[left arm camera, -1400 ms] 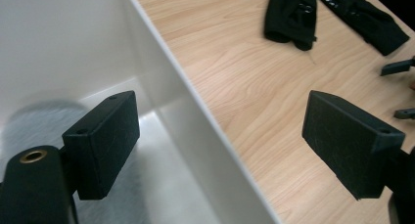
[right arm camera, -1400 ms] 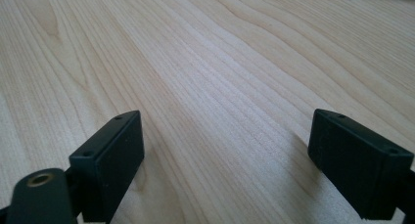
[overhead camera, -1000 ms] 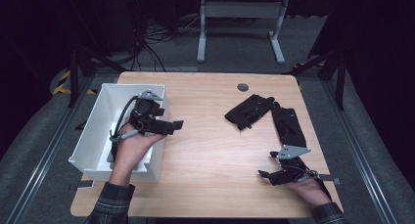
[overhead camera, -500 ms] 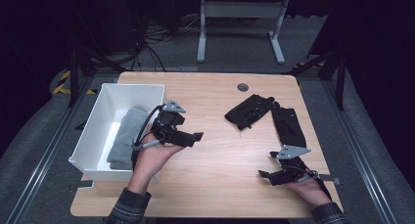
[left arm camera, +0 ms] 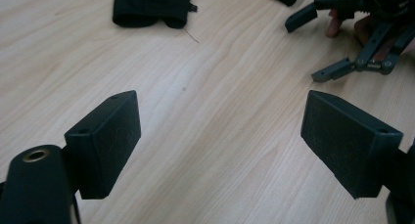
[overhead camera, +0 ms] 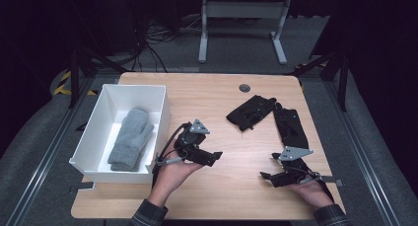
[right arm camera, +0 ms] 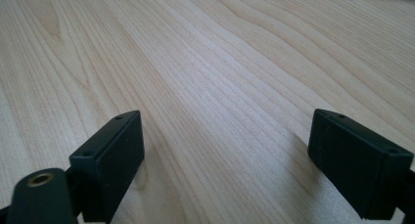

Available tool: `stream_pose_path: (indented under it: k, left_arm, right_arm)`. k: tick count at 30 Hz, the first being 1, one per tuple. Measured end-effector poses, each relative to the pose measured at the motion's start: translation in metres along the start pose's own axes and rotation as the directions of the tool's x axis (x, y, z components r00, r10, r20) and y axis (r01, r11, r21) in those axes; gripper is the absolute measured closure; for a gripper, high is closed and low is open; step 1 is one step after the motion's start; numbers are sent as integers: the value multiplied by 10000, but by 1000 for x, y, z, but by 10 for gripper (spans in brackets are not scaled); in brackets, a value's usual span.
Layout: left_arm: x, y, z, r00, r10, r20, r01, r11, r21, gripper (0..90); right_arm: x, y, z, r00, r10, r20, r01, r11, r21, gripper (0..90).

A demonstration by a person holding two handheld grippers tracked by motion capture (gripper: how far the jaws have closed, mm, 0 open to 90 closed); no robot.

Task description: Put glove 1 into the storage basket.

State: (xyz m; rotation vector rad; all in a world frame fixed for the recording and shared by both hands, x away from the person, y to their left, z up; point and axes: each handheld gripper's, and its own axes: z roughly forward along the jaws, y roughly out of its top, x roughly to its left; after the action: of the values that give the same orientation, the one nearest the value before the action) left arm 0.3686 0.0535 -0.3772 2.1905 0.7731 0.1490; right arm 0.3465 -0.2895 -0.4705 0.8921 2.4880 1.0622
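At the bench's left edge we see a white bin (overhead camera: 93,137) w/ a grey mitten (overhead camera: 130,137) inside. Just beside it, toward the bench's near edge, our left hand-held gripper (overhead camera: 213,158) hovers w/ jaws wide, nothing btwn them. Near the far-right corner lie two black gloves (overhead camera: 251,111) (overhead camera: 291,127), touching. Close to the near-right corner our right hand-held gripper (overhead camera: 268,168) sits low over bare wood, jaws wide, empty.

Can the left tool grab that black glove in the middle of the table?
Probably yes: the left tool is open and empty, and bare table lies between it and the black glove.
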Motion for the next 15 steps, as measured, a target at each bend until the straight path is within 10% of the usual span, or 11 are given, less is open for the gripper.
stream_pose_path:
  k: [15]
  left_arm:
    - [3,-48,42,9984,547,-163,-534,9958,742,155]
  right_arm:
    - [0,1,1,9999,-12,113,11,10000,58,115]
